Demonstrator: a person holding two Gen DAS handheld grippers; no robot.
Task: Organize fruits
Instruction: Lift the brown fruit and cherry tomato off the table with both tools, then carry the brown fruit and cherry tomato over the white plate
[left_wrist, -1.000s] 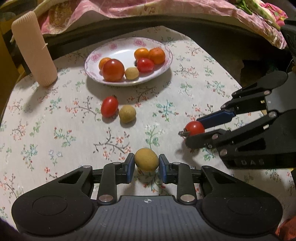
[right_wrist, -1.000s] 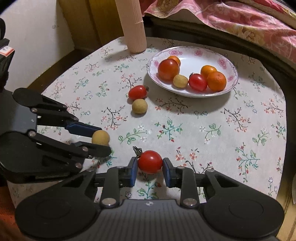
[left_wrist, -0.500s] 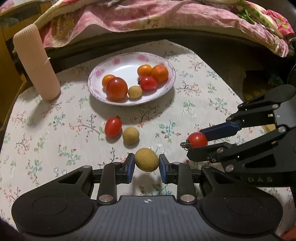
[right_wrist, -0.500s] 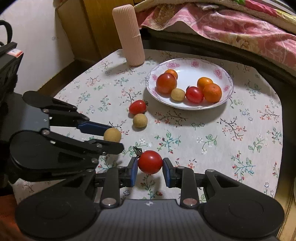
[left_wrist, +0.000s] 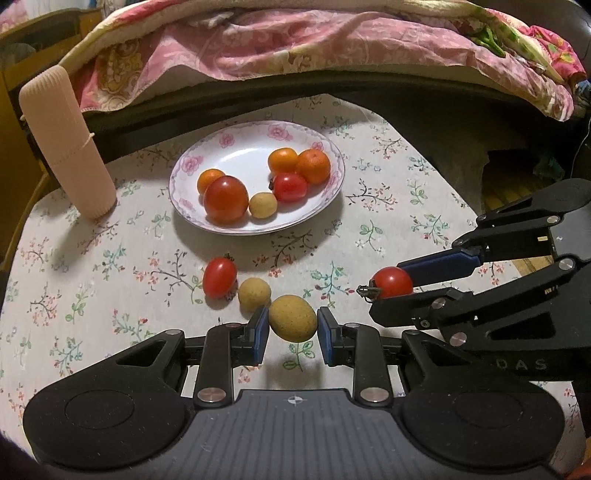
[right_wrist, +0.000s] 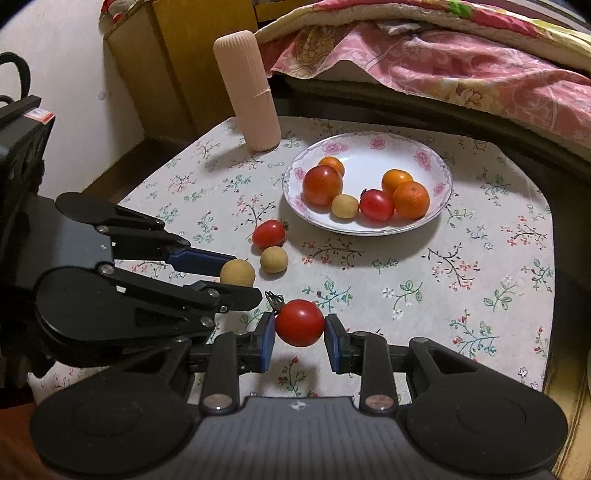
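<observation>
The left gripper (left_wrist: 292, 326) stays clamped on a tan round fruit (left_wrist: 292, 322), held clear of the floral tablecloth (left_wrist: 110, 266), just as a second ago. The right gripper (right_wrist: 300, 329) likewise keeps its pads pressed on a red tomato (right_wrist: 300, 322). Both views now sit higher and take in more of the pink quilt (left_wrist: 295, 40). On the cloth a loose tomato (left_wrist: 219, 277) and a small tan fruit (left_wrist: 254, 293) lie side by side, unmoved, and now appear just beyond the held fruit. The plate (left_wrist: 236, 147) beyond holds the same six fruits. A ribbed pink cylinder (left_wrist: 62, 144) stands upright at the table's far left.
</observation>
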